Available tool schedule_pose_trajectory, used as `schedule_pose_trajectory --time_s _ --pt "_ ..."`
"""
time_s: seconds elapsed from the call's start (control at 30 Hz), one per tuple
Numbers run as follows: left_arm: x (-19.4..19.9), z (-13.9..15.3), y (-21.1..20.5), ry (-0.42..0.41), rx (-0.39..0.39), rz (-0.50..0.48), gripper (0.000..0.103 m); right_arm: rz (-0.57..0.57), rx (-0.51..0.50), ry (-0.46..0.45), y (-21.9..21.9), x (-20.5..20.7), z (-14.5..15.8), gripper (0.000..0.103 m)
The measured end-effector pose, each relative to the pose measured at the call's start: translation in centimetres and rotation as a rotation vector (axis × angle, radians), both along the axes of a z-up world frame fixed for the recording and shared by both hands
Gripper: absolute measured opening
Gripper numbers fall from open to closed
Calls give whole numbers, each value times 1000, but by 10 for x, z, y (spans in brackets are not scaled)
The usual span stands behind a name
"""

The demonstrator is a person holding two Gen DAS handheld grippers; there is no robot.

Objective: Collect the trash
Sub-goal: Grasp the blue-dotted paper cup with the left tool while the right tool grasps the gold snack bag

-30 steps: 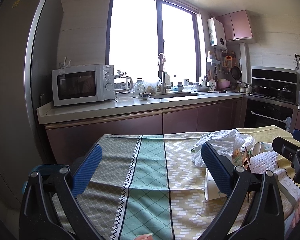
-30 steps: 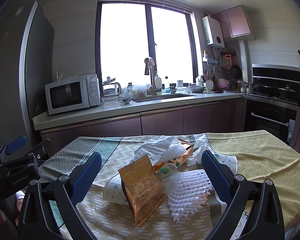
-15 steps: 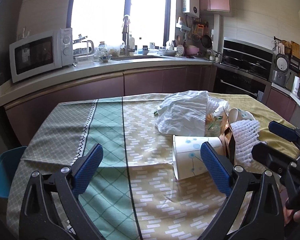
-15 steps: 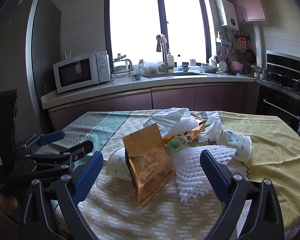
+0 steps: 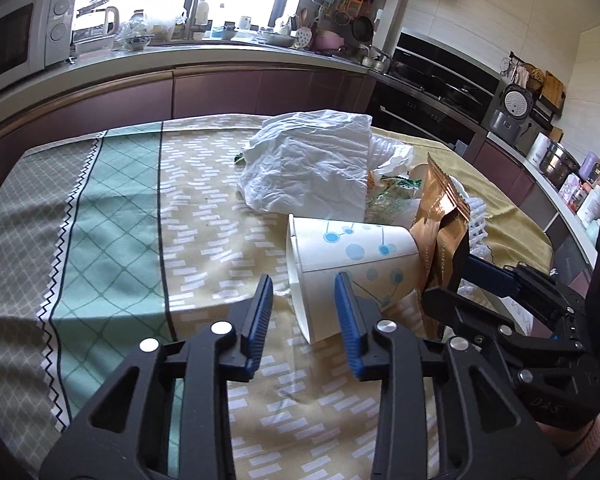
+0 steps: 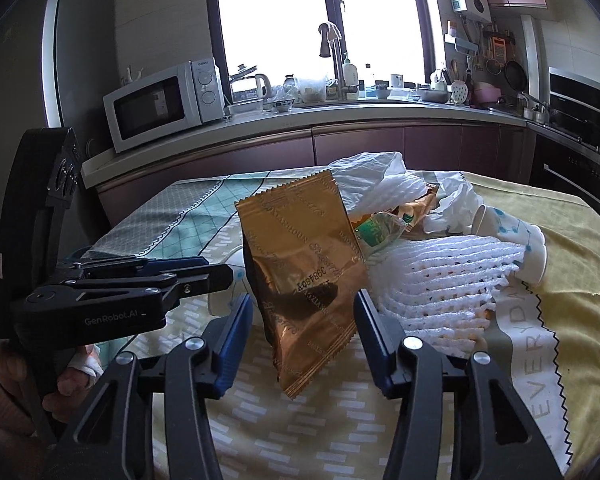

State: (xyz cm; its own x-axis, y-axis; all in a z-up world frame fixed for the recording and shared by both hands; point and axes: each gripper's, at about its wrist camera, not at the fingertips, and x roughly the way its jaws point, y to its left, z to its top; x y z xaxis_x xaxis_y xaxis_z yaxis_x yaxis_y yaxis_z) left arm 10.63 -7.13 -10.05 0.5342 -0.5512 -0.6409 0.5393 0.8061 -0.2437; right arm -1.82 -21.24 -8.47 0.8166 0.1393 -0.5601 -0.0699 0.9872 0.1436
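Note:
A pile of trash lies on the clothed table (image 5: 112,208). In the left wrist view a tipped paper cup (image 5: 348,268) with blue dots lies mouth toward me. My left gripper (image 5: 304,314) is open, its jaws straddling the cup's rim, not closed on it. Behind are a white plastic bag (image 5: 312,164) and a gold snack bag (image 5: 440,220). In the right wrist view my right gripper (image 6: 304,336) is open with the gold snack bag (image 6: 304,256) between its jaws, untouched. White foam netting (image 6: 440,272) and a second paper cup (image 6: 516,236) lie to the right.
The left gripper's body (image 6: 100,296) sits at the left of the right wrist view; the right gripper's body (image 5: 520,308) sits at the right of the left wrist view. A kitchen counter (image 6: 300,120) with a microwave (image 6: 160,104) runs behind the table.
Both grippers have moved forward and down toward the pile and their jaws have narrowed. The left now straddles the cup rim; the right now frames the gold bag.

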Motion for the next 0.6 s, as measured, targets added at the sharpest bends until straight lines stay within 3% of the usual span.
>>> schedule_pose_trajectory --time_s 0.07,0.17,0.33,0.6 --pt "0 2 -1 10 -16 -23 15 11 26 1 -4 0 0 27" --pt "-1 4 -3 22 -32 -37 6 18 29 -4 -7 -1 3 14" --pt "-4 9 4 46 -94 -56 4 19 46 -13 -12 -1 8 10" --pt "-16 29 41 20 -162 -30 3 70 56 -31 -3 -3 21 2"
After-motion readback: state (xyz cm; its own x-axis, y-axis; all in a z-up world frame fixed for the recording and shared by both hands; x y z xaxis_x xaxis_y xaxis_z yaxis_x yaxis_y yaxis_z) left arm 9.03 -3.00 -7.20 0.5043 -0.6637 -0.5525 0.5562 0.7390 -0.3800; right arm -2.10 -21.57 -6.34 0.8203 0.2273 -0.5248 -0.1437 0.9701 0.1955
